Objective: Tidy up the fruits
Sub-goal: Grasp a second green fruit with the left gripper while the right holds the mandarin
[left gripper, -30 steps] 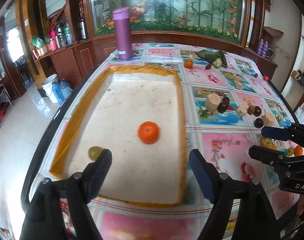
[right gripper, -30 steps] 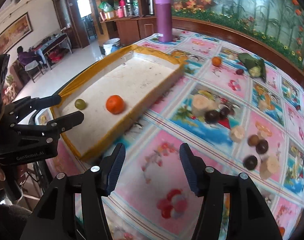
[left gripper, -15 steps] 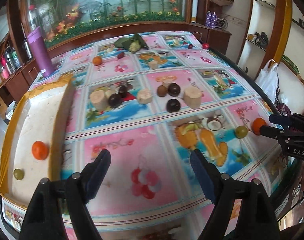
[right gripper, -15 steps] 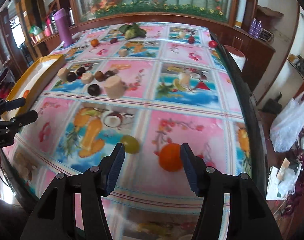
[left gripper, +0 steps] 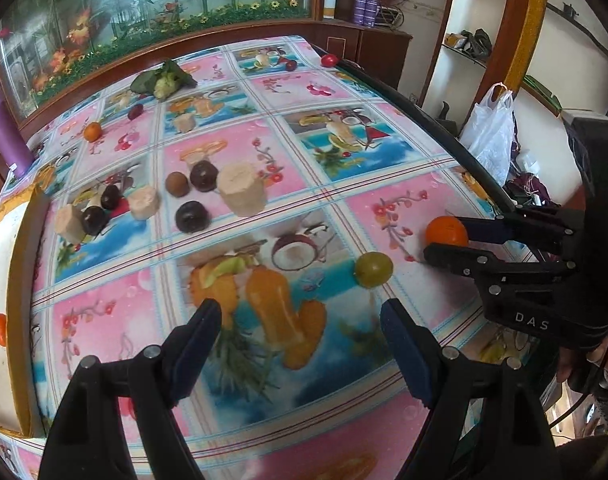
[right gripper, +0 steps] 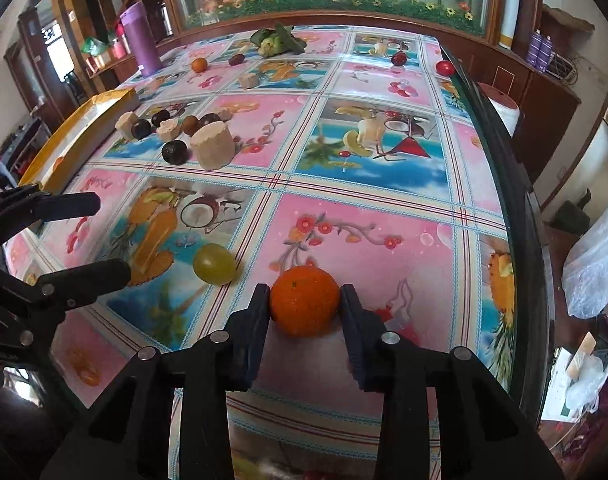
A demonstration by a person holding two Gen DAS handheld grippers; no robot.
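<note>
Pickup under way: right hand-held gripper [right gripper: 304,309], jaws just closing, clenched on orange [right gripper: 304,301] near tabletop [right gripper: 384,264] front edge; left hand-held gripper [left gripper: 299,336] released, empty, green grape [left gripper: 373,269] just ahead; next likely lift, carry to tray [right gripper: 63,148].

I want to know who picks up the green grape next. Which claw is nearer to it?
Left. The open left claw hovers just short of the green grape; the right claw sits beside it, closed on the orange.
</note>
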